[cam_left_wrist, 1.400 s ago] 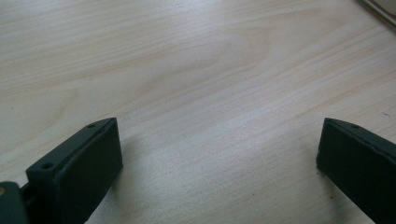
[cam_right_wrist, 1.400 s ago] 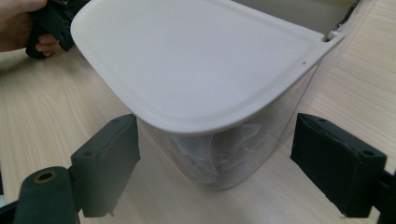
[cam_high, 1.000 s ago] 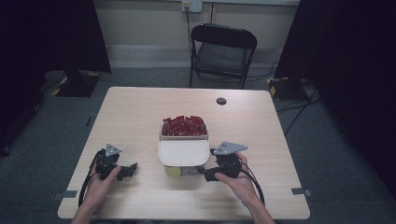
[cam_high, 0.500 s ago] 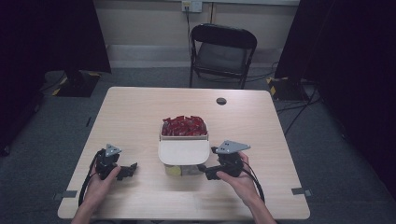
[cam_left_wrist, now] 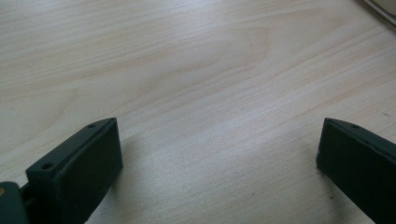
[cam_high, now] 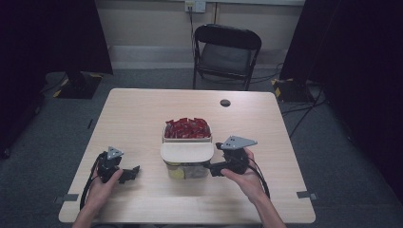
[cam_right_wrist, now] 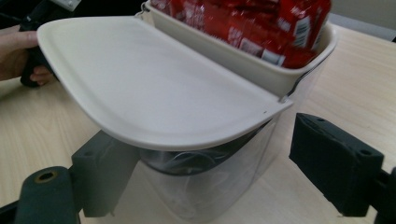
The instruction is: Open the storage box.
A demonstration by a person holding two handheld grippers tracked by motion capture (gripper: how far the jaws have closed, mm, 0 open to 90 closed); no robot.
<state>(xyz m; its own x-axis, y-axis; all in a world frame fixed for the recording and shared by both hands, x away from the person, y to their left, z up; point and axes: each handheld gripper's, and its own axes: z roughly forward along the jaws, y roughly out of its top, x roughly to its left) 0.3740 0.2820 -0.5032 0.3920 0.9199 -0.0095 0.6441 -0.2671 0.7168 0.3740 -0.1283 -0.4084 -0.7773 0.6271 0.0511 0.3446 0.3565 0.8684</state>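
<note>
Container (cam_high: pixel 187 167) low in the middle is sitting between my wide right gripper (cam_right_wrist: pixel 205 182) jaws, so I'm squeezing evenly under its lid (cam_right_wrist: pixel 154 88), left gripper (cam_left_wrist: pixel 210 163) idling wide on the counter (cam_left_wrist: pixel 187 70).

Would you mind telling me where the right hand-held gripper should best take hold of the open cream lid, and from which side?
Probably the lid's free curved front rim, approached from the person's side. The lid hangs out flat from its hinge on the bin full of red packets, so that thin edge is bare above and below. The open right hand-held gripper already faces it, just under the rim.
</note>
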